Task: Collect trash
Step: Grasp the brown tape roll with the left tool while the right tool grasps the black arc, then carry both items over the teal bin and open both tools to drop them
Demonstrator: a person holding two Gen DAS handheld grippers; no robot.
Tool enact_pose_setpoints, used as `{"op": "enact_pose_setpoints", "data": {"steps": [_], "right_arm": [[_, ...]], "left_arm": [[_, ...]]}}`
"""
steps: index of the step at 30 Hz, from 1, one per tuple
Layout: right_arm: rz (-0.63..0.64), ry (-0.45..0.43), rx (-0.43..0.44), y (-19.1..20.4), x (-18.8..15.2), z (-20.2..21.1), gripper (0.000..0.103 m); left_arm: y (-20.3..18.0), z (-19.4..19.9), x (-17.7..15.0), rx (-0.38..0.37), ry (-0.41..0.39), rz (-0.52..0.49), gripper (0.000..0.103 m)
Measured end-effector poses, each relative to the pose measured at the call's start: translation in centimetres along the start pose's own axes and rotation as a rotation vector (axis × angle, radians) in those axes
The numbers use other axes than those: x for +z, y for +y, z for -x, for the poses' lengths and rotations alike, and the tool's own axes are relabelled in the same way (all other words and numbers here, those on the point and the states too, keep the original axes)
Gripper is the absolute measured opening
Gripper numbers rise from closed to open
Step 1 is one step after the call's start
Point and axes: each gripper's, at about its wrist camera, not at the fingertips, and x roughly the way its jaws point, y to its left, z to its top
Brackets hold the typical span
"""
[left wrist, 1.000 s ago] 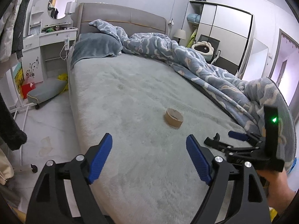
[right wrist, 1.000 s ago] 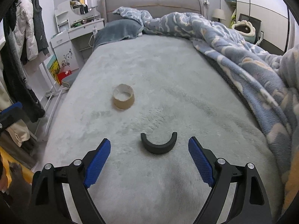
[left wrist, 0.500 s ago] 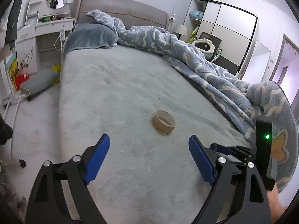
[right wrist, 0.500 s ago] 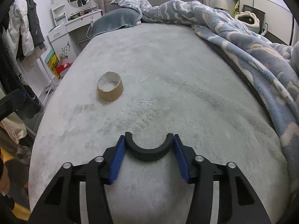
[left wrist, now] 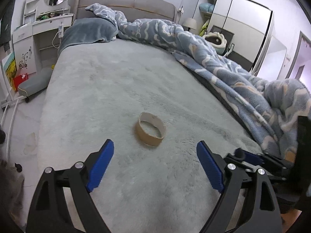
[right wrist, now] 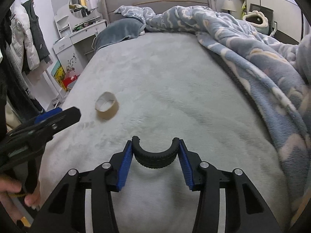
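A brown cardboard tape core [left wrist: 150, 129] lies on the grey bed cover [left wrist: 116, 89], just beyond my open, empty left gripper [left wrist: 154, 167]. The core also shows in the right wrist view [right wrist: 107, 105] at the left. My right gripper [right wrist: 155, 155] is shut on a black curved rubber piece [right wrist: 155, 158] and holds it above the bed cover [right wrist: 165, 77]. The left gripper [right wrist: 56, 116] shows at the left edge of the right wrist view, near the core. The right gripper [left wrist: 250, 159] shows low on the right in the left wrist view.
A rumpled blue patterned blanket [left wrist: 213, 62] covers the bed's right side. A grey pillow [left wrist: 89, 32] lies at the head. A white dressing table [left wrist: 38, 31], a low grey stool [left wrist: 34, 86] and hanging clothes [right wrist: 29, 44] stand left of the bed. A wardrobe [left wrist: 243, 29] stands at the back right.
My right gripper closed on the black curved piece and lifted it off the bed. My left gripper moved closer to the cardboard core and stayed open.
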Motion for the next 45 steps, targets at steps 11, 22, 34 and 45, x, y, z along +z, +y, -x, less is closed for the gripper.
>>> {"op": "enact_pose_setpoints", "data": {"steps": [11, 22, 34, 45], "right_arm": [[-0.040, -0.020, 0.032, -2.1, 0.2, 1.0, 0.047], [-0.083, -0.045, 0.066, -2.9, 0.8, 1.8, 0.047], [-0.071, -0.078, 0.056, -2.5, 1.7, 4.1, 0.047], [-0.018, -0.032, 0.037, -0.7, -0.3, 6.8, 0.047]], "left_arm": [[-1.0, -4.7, 0.6, 0.161, 0.072, -0.018, 0.080], [-1.4, -7.7, 2.5, 0.216, 0.132, -0.037, 0.070], [-1.0, -5.5, 1.4, 0.134, 0.193, -0.042, 0.045], [-0.6, 4.7, -2.3, 0.060, 0.166, -0.102, 0.045]]}}
